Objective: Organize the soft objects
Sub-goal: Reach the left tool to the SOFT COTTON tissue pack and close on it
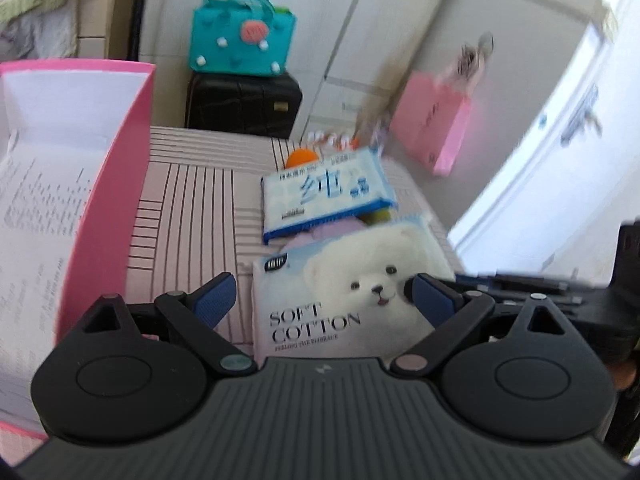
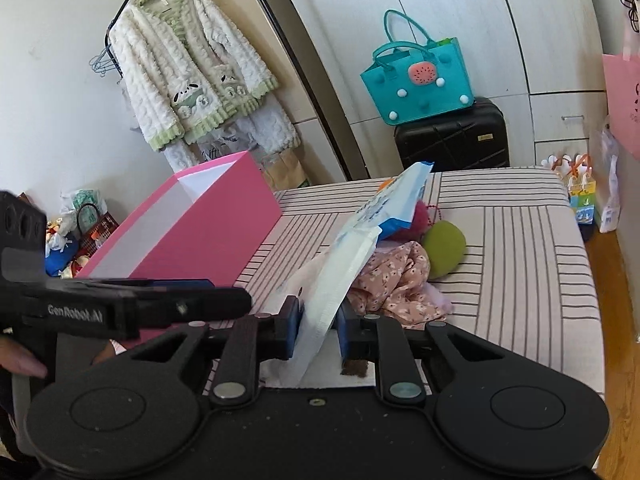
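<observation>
A white tissue pack printed with a fluffy bear and "SOFT COTTON" lies on the striped bed. My left gripper hovers open over it, one blue finger on each side, not pressing. My right gripper is shut on the edge of this pack, which stands tilted up from the jaws. A blue-and-white tissue pack leans on a heap behind it: floral pink cloth, a green ball, a magenta plush and an orange ball. An open pink box stands to the left.
A teal handbag sits on a black suitcase beyond the bed. A fleece jacket hangs at the wall, a pink paper bag on the wardrobe. Small bags stand on the floor at the bed's right.
</observation>
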Demonstrator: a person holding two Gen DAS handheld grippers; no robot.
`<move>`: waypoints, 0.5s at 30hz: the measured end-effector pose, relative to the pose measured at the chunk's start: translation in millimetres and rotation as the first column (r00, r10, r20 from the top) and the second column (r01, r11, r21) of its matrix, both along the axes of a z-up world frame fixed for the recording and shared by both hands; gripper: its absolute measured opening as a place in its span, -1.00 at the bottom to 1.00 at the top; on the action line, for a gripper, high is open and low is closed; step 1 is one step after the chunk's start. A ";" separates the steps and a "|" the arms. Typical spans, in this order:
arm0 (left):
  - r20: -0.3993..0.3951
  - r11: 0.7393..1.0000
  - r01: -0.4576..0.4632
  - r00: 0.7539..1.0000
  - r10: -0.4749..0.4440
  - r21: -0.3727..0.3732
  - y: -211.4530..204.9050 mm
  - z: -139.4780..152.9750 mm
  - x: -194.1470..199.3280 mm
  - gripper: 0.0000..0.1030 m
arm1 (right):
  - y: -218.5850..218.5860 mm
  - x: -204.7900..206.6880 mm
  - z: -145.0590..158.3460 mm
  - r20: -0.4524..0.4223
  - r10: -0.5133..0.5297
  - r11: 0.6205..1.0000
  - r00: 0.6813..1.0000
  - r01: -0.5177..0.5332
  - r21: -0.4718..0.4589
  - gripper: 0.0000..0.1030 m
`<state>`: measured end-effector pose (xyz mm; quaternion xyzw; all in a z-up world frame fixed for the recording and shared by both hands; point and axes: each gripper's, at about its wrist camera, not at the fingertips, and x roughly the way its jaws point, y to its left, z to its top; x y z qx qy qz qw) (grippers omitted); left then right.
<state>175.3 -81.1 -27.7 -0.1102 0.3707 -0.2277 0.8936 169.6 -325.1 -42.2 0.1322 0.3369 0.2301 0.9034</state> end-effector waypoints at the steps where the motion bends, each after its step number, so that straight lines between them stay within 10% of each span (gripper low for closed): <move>1: 0.012 1.000 -0.004 1.000 0.004 -0.014 0.4 -1.8 -2.1 0.86 | -2.2 -0.6 -1.0 -0.001 -0.007 1.000 1.000 0.007 0.007 -0.55; 15: -0.233 0.989 -0.078 0.971 0.048 -0.125 8.2 -51.2 22.6 0.88 | -6.8 4.2 -3.4 -0.003 -0.003 1.000 1.000 0.003 -0.019 -0.51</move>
